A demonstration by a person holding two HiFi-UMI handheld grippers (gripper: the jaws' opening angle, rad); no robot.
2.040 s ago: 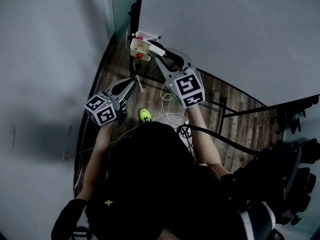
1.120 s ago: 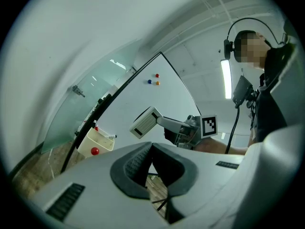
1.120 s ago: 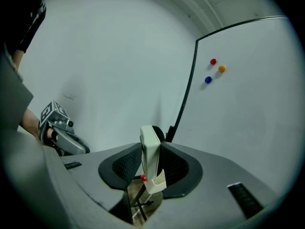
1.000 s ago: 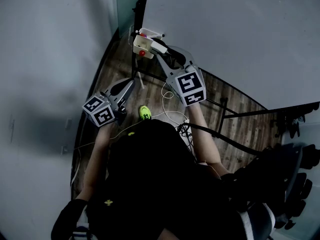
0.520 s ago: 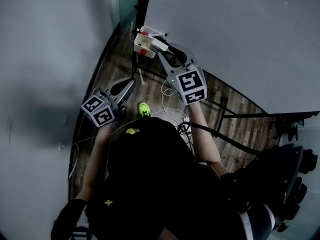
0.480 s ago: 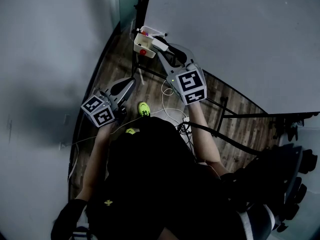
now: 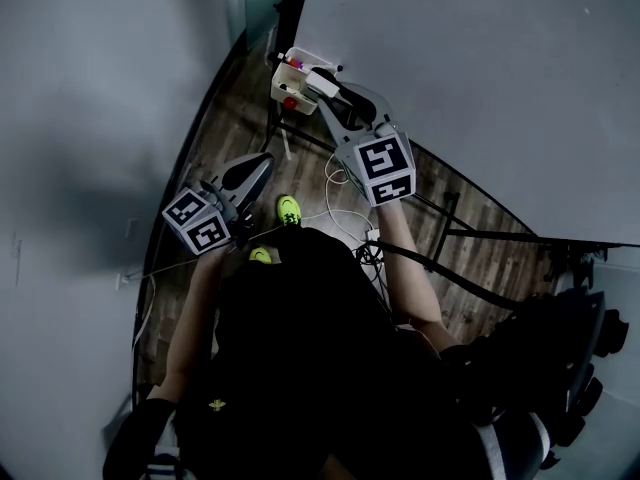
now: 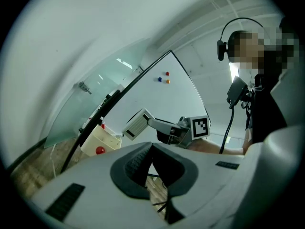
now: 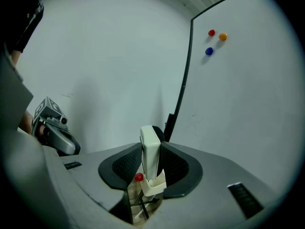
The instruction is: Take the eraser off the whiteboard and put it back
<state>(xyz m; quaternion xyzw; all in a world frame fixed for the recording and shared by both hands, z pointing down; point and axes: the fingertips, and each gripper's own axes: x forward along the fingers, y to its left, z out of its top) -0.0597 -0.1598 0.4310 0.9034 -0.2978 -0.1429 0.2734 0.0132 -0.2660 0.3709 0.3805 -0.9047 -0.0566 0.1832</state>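
Wood-plank floor (image 7: pixel 490 253) strewn with white cables (image 7: pixel 340 230) lies under the person, and at about eleven o'clock the left gripper (image 7: pixel 262 162) has its jaws pressed together on nothing. Farther out, at twelve o'clock, the right gripper (image 7: pixel 325 88) clamps the white eraser (image 9: pixel 149 144) upright just over a cream tray (image 7: pixel 285 80). Beyond that, the whiteboard (image 9: pixel 238 104) with three coloured magnets (image 9: pixel 211 33) fills one to three o'clock, and a plain grey wall (image 7: pixel 90 118) runs along nine.
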